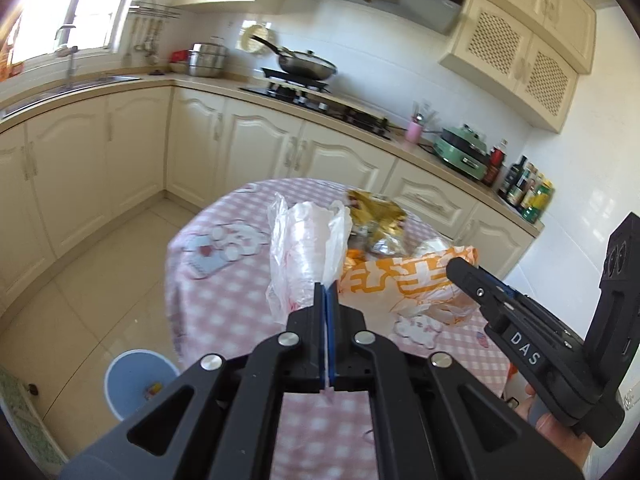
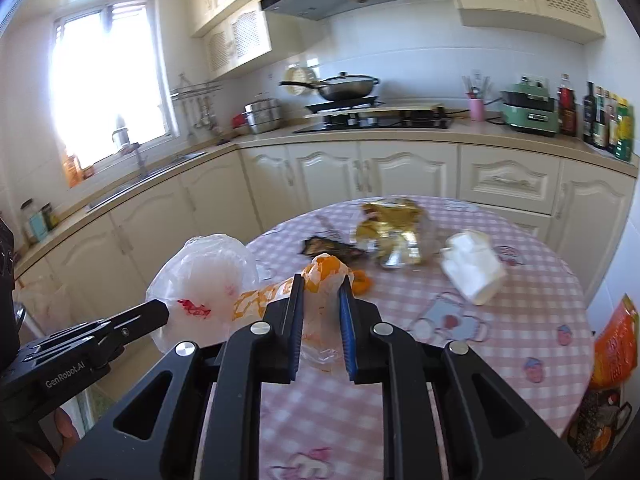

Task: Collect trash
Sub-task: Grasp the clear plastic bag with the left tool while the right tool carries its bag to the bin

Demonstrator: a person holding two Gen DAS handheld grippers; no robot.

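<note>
My left tongs (image 1: 326, 290) pinched tight on the clear plastic bag (image 1: 304, 256), right tongs (image 2: 320, 292) clamping the orange-print bag (image 2: 320, 276) beside it, both above the pink checked worktop (image 2: 500, 320), gold wrapper (image 2: 390, 224) behind

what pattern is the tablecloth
Pink and white gingham checks with cartoon prints on the tablecloth; clearest in the right wrist view.

A thin, crinkled, translucent plastic bag (image 1: 308, 248) is seen beside an orange-printed plastic bag (image 1: 404, 276). At 12 o'clock from these, a shiny gold foil wrapper (image 2: 394, 228) is crumpled. At its 3 o'clock, matt white paper (image 2: 474, 266) is folded. The table (image 2: 532, 320) is covered in smooth, slightly glossy checked cloth. A smooth blue plastic bin (image 1: 136, 382) stands on glossy floor tiles (image 1: 100, 272).
</note>
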